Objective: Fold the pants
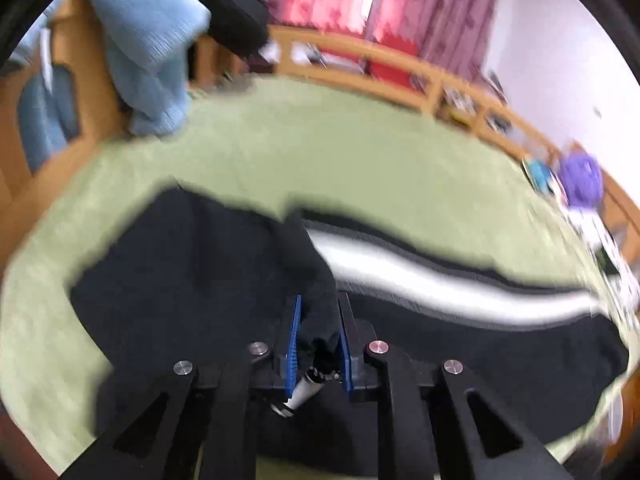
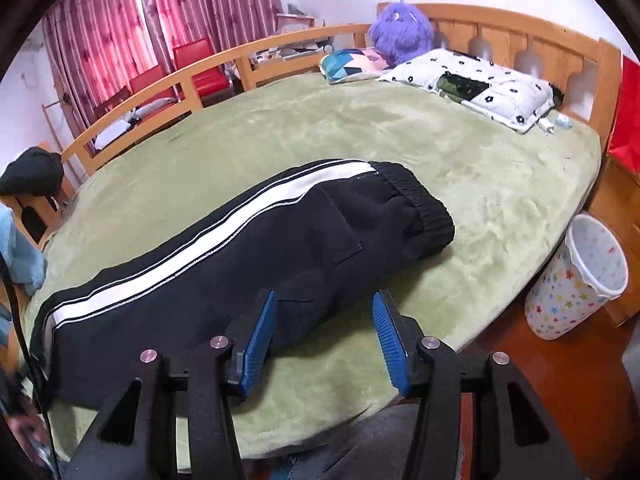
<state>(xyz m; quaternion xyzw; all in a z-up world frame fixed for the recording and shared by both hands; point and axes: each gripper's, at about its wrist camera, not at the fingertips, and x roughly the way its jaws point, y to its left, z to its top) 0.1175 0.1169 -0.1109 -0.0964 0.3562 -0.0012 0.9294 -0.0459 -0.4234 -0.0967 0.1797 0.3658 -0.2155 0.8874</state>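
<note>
Folding the pants (image 2: 240,248) on the bed (image 2: 400,140)

Left gripper (image 1: 318,332) clenches cloth to carry it over; right gripper (image 2: 324,332) hangs released near the seat.

My left view was smeared with motion blur; my right stayed sharp. Daylight glowed through the pink curtains (image 2: 160,20), and fisheye edges curved darkly.

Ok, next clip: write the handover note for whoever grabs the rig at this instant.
Left gripper: shut on black pants fabric, lifted off the bed; view blurred.
Right gripper: open, holding nothing, above the pants' near edge.
Pants: lengthwise on the green bed, white stripe up, waistband toward the pillow.
Done: legs seem stacked, laid flat.
Left: probably fold across the length with the held end, then smooth.
</note>
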